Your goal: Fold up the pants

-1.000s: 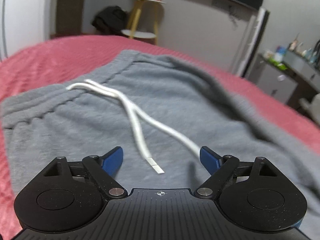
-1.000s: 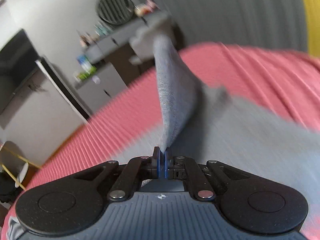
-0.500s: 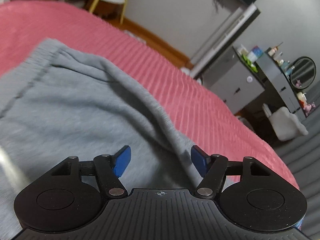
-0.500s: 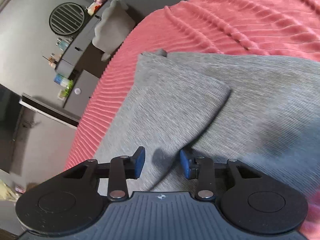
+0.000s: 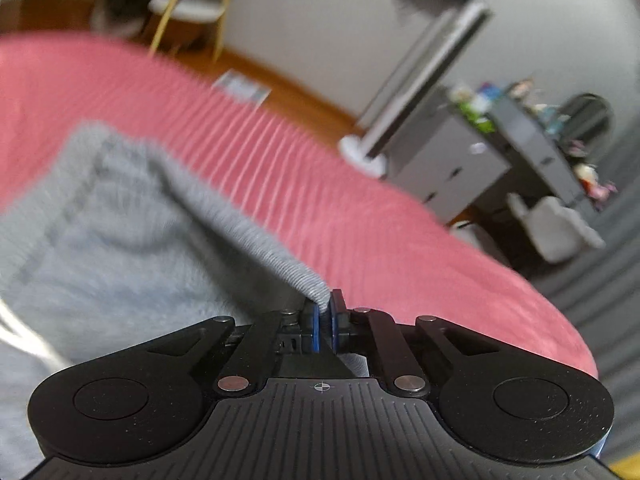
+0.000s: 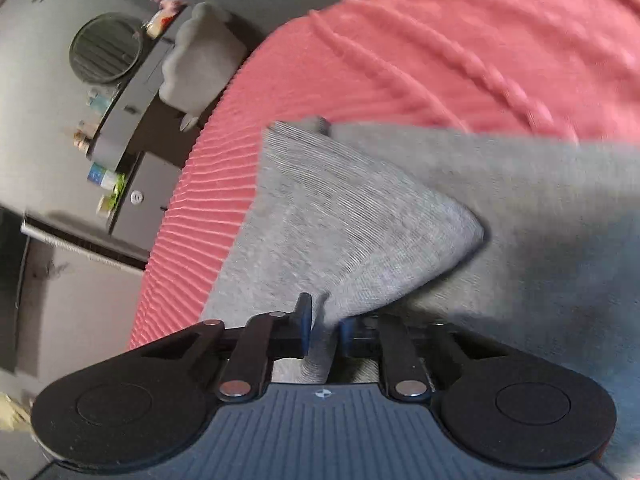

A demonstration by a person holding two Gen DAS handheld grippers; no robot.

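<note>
Grey sweatpants (image 5: 120,240) lie on a red ribbed bedspread (image 5: 380,208). In the left wrist view my left gripper (image 5: 325,314) has its jaws closing tight on the pants' right side edge, and a ridge of cloth runs up from the blue pads toward the waistband corner. In the right wrist view the pants (image 6: 360,216) show a folded-over triangular flap. My right gripper (image 6: 325,322) has its jaws closing on a thick fold at the base of that flap, near the bed's left edge. The drawstring is out of sight.
The bedspread (image 6: 460,40) ends close to both gripped points, with wooden floor (image 5: 288,84) beyond. A grey dresser (image 5: 460,160) with small items, a round mirror (image 6: 106,48) and a white chair (image 6: 200,52) stand beside the bed. A stool (image 5: 188,4) stands by the far wall.
Both grippers were open half a second ago and have closed on the grey cloth. The left one moved right from the drawstring to the pants' edge. The right one let go of the raised flap, then gripped again.
</note>
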